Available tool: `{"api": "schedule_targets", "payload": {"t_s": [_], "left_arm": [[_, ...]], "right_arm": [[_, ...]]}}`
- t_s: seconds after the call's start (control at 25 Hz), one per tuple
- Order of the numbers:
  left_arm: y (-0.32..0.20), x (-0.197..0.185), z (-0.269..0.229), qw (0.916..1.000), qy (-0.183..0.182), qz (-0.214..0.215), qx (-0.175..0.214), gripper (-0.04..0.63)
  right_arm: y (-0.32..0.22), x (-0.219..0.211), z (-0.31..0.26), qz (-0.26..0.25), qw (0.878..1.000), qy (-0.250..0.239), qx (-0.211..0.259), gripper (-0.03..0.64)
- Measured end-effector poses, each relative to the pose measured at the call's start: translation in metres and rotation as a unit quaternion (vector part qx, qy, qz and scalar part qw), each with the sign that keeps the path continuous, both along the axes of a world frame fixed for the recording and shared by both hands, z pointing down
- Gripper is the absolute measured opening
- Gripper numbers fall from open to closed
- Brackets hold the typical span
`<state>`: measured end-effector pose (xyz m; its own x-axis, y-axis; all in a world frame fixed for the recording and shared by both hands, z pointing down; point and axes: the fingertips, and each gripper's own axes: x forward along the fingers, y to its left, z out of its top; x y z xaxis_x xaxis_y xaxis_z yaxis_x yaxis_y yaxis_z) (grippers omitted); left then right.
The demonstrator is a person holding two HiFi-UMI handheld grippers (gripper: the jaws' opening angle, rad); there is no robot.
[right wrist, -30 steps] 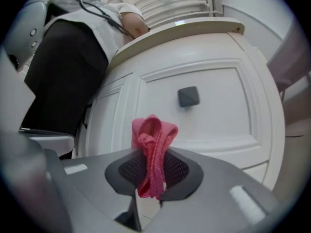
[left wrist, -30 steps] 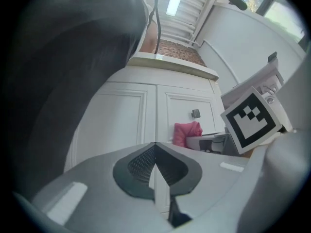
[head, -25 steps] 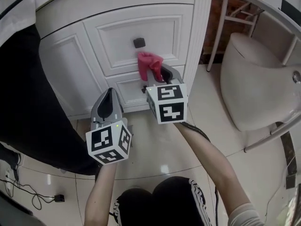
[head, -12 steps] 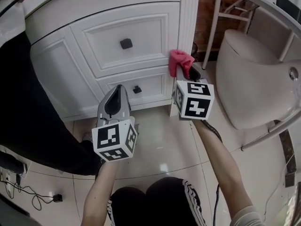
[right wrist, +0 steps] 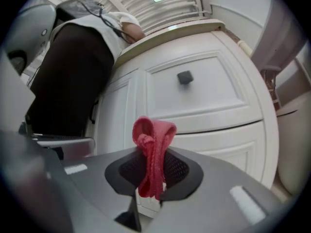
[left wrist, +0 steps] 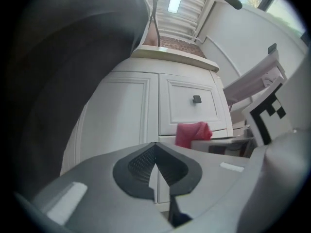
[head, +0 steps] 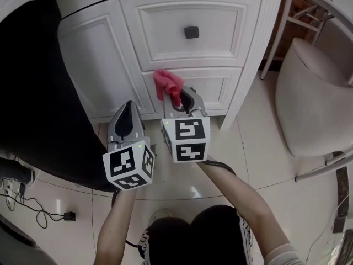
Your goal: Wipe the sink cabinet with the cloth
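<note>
The white sink cabinet point(head: 110, 59) fills the top of the head view, with an upper drawer and its dark square knob point(head: 191, 32). My right gripper point(head: 177, 95) is shut on a bunched pink cloth point(head: 167, 83), which sits against the lower drawer front point(head: 220, 87). In the right gripper view the pink cloth point(right wrist: 151, 152) sticks up from between the jaws, below the knob point(right wrist: 184, 77). My left gripper point(head: 128, 115) is shut and holds nothing, low in front of the cabinet's left door. The left gripper view shows the cloth point(left wrist: 192, 132) to its right.
A person in dark clothes point(head: 33, 93) stands at the cabinet's left. A toilet point(head: 317, 98) is at the right, beside a metal frame point(head: 287, 10). A cable and plug point(head: 66, 217) lie on the glossy tiled floor point(head: 265, 164).
My right gripper has carried the cloth left, from the cabinet's right corner post to the lower drawer front. The head view has shifted. The left gripper has stayed low and shut.
</note>
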<state>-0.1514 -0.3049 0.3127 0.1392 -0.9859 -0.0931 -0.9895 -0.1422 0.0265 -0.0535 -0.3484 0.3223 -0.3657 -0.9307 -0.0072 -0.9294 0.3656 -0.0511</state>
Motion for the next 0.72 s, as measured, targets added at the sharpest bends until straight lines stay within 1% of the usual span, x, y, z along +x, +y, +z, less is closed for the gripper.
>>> {"api": "schedule_targets", "payload": {"t_s": [0.12, 0.16, 0.24, 0.36, 0.56, 0.72], "left_arm": [[-0.004, -0.002, 0.005, 0.9999, -0.015, 0.007, 0.002, 0.015], [-0.006, -0.002, 0.007, 0.9998, -0.016, 0.009, 0.002, 0.015], [-0.010, -0.001, 0.011, 0.9998, -0.014, 0.012, -0.001, 0.015], [-0.014, 0.007, 0.019, 0.9998, -0.009, 0.018, -0.006, 0.015], [-0.019, 0.032, 0.030, 0.9993, -0.008, 0.034, -0.016, 0.015], [-0.018, 0.059, 0.036, 0.9984, -0.016, 0.051, -0.020, 0.015]], "right_arm": [[-0.014, -0.044, 0.018, -0.039, 0.999, 0.028, -0.009, 0.061], [-0.019, -0.049, 0.021, -0.043, 0.998, 0.038, -0.009, 0.061], [-0.029, -0.042, 0.024, -0.034, 0.998, 0.049, -0.004, 0.061], [-0.031, -0.006, 0.022, -0.009, 0.999, 0.051, 0.007, 0.064], [-0.026, 0.089, 0.021, 0.065, 0.997, 0.027, 0.015, 0.063], [-0.025, 0.154, 0.024, 0.116, 0.992, 0.050, 0.019, 0.063]]}}
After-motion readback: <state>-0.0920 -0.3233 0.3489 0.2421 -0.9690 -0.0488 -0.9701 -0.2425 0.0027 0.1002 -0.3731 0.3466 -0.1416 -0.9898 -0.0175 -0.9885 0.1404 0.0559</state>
